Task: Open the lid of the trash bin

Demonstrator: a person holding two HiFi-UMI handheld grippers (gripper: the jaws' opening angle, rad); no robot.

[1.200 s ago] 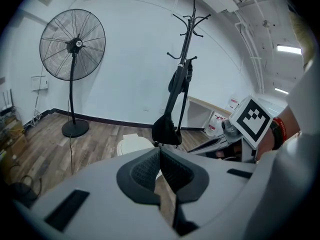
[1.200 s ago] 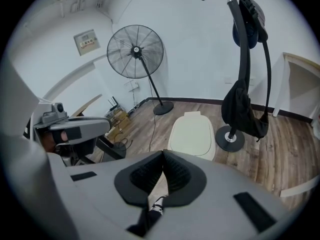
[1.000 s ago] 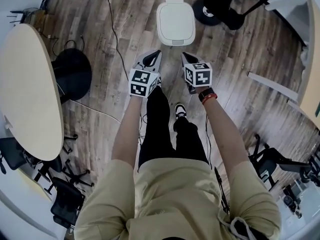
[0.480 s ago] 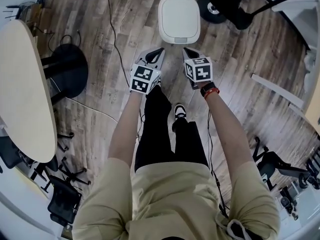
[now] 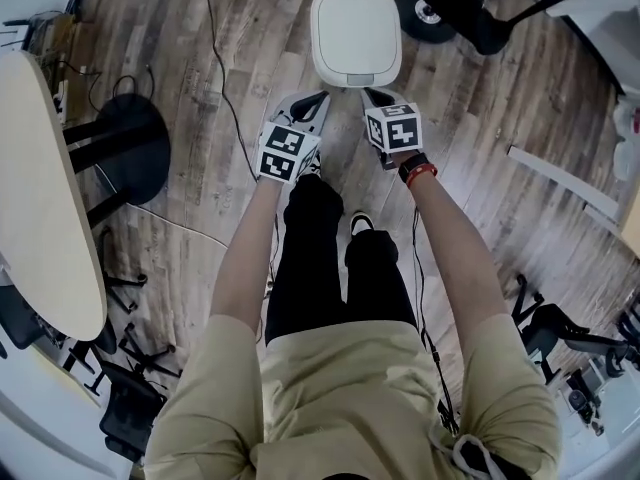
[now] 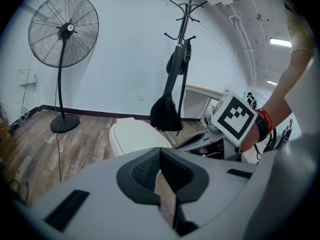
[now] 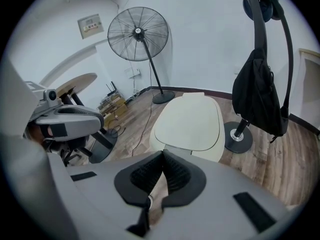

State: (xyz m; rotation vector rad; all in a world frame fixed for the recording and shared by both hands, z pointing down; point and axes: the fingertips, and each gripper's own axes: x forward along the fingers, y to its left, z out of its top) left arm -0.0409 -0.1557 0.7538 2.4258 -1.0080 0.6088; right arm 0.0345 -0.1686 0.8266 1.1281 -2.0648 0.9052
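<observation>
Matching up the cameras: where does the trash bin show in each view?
Head view: trash bin at top centre, on the wood floor.
Left gripper view: just left of centre, low.
Right gripper view: centre, straight ahead.
Shared landmark: the coat stand, right of the bin in every view.

Head view:
- round table (image 5: 45, 198) at 9 o'clock, cut by left edge
- coat rack (image 5: 425, 13) at 1 o'clock, upper part runs off top edge
- trash bin (image 5: 356, 33): only lid top shows, body hidden beneath
- chairs (image 5: 125, 403) at 7 o'clock, partly under table, too dark to count

Left gripper view:
- bin's near end hidden behind left gripper (image 6: 160, 151) body
- rack base hidden behind hanging bag (image 6: 165, 114)
- wall plate (image 6: 26, 76) at 9 o'clock, too small to read

Right gripper view:
- rack top cut at 1 o'clock
- left gripper cut by left edge at 9 o'clock
- wall panel (image 7: 91, 25) at 11 o'clock, print unreadable
</observation>
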